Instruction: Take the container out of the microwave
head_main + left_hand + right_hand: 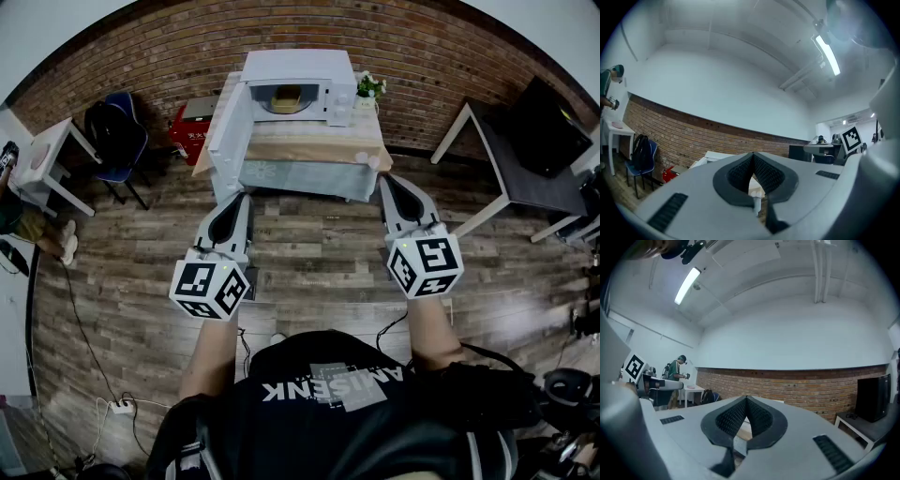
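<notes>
- Left claw [241, 197]: jaws together, holding nothing.
- Right claw [388, 180]: jaws together, holding nothing.
- Container [285, 97] sits inside the open microwave [314, 66] on the table [309, 150], well ahead of the 2 claws.

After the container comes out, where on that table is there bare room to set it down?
Free: the strip of table in front of the microwave, from its open door at left to the right front corner. Crowded: the plant fills the spot right of the microwave, and the door stands along the left edge.
</notes>
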Motion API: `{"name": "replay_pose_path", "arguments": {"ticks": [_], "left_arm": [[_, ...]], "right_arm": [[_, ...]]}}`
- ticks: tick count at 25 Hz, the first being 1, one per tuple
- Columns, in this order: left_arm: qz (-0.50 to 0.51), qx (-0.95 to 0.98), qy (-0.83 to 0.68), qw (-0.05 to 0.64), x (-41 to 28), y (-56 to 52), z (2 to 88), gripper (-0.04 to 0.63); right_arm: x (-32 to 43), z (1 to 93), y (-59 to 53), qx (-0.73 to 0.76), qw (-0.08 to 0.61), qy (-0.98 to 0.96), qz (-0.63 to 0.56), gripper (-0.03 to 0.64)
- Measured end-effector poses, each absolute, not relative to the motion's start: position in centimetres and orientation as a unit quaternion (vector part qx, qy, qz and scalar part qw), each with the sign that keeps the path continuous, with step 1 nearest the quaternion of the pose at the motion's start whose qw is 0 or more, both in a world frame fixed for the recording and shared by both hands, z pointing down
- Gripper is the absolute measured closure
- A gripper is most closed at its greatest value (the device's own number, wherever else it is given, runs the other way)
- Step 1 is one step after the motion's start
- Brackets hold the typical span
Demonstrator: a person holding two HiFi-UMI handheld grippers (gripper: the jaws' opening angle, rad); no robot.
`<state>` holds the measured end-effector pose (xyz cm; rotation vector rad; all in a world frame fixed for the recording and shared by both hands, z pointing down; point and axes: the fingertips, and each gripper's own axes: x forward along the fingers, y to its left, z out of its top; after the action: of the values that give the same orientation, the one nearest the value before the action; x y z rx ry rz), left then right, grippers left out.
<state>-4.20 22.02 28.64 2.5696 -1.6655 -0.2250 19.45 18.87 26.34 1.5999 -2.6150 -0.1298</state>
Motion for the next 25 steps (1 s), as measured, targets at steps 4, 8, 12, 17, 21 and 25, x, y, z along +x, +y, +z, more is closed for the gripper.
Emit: {"name": "replay_pose_path", "arguments": {"ticks": [4,8,12,17,21,25], "left_arm": [[-0.077,0.834,-0.545,0.039,-3.5,21.5,28.9,0.584],[-0.077,0.833,-0.547,0.041,-3.1,21.6,28.9,0.584],[-0.077,0.831,-0.55,0.042,-2.6,21.6,28.8,0.584],[-0.074,0.828,-0.554,0.038,-2.0,21.5,28.6,0.584],[-0.069,0.826,-0.558,0.042,-1.2,21.3,28.8,0.584],[-0.066,0.825,-0.56,0.041,0.1,21.0,28.8,0.584]], "right_arm": [[20.0,25.9,18.5,0.521,0.036,-0.851,-0.051,0.577],[20.5,25.8,18.6,0.52,0.034,-0.852,-0.05,0.577],[20.7,25.7,18.6,0.515,0.035,-0.855,-0.058,0.577],[21.5,25.4,18.6,0.511,0.018,-0.858,-0.049,0.577],[21.9,25.7,18.7,0.503,0.036,-0.861,-0.067,0.575],[23.0,26.3,18.5,0.496,0.038,-0.866,-0.06,0.575]]}}
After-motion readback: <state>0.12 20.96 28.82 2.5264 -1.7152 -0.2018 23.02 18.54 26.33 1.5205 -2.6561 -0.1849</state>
